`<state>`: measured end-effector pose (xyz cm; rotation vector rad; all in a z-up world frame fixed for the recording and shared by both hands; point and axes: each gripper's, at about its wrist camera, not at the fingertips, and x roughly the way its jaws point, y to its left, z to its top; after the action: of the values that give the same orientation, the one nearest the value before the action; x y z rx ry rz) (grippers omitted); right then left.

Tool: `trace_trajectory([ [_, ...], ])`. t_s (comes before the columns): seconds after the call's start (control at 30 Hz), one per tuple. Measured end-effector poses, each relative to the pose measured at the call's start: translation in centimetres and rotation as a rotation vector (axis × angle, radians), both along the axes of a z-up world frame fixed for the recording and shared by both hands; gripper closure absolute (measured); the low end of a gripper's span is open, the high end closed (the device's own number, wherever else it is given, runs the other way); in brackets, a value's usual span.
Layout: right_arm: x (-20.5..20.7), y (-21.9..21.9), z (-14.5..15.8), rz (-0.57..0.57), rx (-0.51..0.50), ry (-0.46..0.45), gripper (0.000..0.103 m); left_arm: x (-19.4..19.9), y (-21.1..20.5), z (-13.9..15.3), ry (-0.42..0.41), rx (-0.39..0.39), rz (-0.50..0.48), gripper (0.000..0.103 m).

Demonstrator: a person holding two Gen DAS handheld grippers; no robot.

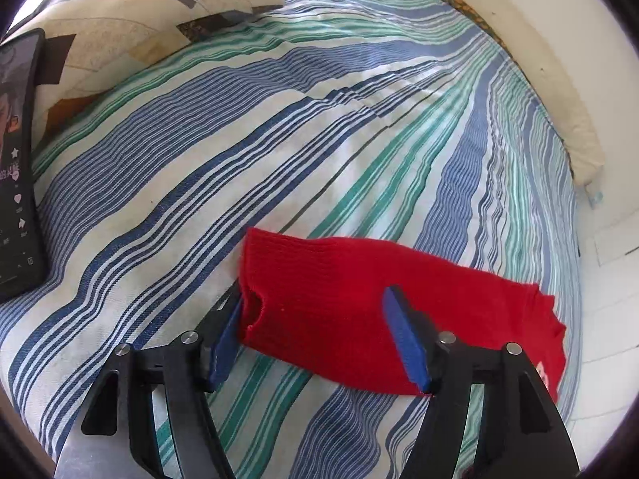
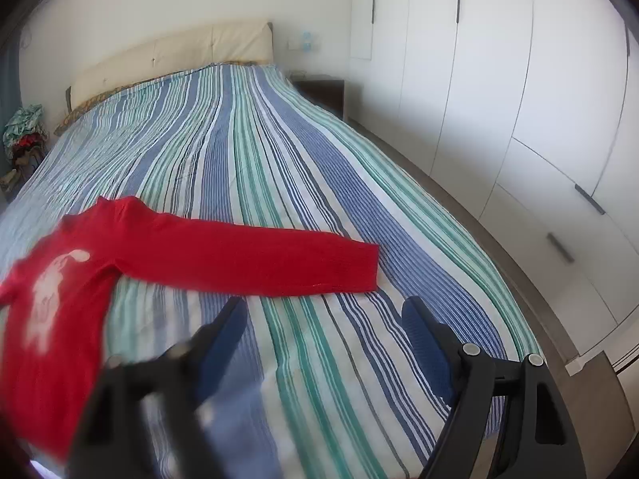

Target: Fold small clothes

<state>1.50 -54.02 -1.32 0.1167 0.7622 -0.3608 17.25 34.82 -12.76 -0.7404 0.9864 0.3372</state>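
Note:
A small red sweater [image 2: 52,279] with a white print on its chest lies flat on the striped bedspread [image 2: 247,151]. One long sleeve [image 2: 259,259] stretches out to the right. In the left wrist view the other sleeve [image 1: 339,299] lies across the bedspread [image 1: 279,139]. My left gripper [image 1: 315,295] is open, its blue pads [image 1: 403,339] standing on either side of the cuff end without pressing on it. My right gripper [image 2: 325,305] is open over bare bedspread just in front of the outstretched sleeve, with nothing between its fingers.
A phone [image 1: 18,167] with a lit screen lies at the left, beside a patterned pillow [image 1: 131,20]. A cream headboard [image 2: 171,60] closes the far end of the bed. White wardrobes [image 2: 499,80] and a dark nightstand [image 2: 323,90] stand along the right. A heap of clothes [image 2: 22,131] sits at far left.

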Motion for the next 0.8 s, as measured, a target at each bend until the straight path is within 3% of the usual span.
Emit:
trace_trajectory([
  [0.1, 0.1, 0.1, 0.0, -0.002, -0.007, 0.005, 0.024, -0.2, 0.8, -0.5, -0.005, -0.001, 0.029, 0.043],
  [0.13, 0.1, 0.1, 0.0, 0.000, -0.009, 0.008, 0.024, -0.3, 1.0, -0.5, -0.008, 0.001, 0.038, 0.059],
  [0.17, 0.2, 0.2, 0.0, 0.001, -0.013, 0.011, 0.024, -0.3, 1.1, -0.5, -0.010, 0.007, 0.040, 0.094],
  [0.2, 0.2, 0.3, 0.0, 0.003, -0.018, 0.014, 0.024, -0.3, 1.1, -0.6, 0.005, 0.028, 0.035, 0.099],
  [0.33, 0.5, 0.6, -0.2, 0.010, -0.032, 0.027, 0.024, -0.6, 0.4, 1.5, 0.037, 0.285, 0.053, 0.102],
  [0.4, 0.6, 0.6, -0.3, 0.009, -0.033, 0.034, 0.024, -0.2, 0.7, 1.5, 0.088, 0.370, 0.056, 0.102],
  [0.67, 0.5, 0.3, -0.4, 0.002, -0.028, 0.036, 0.024, 0.8, 1.5, -0.4, 0.210, 0.469, 0.059, 0.102],
  [0.8, 0.4, -0.1, -0.4, -0.005, -0.019, 0.033, 0.024, 0.9, 2.2, -1.0, 0.249, 0.467, 0.069, 0.102],
])
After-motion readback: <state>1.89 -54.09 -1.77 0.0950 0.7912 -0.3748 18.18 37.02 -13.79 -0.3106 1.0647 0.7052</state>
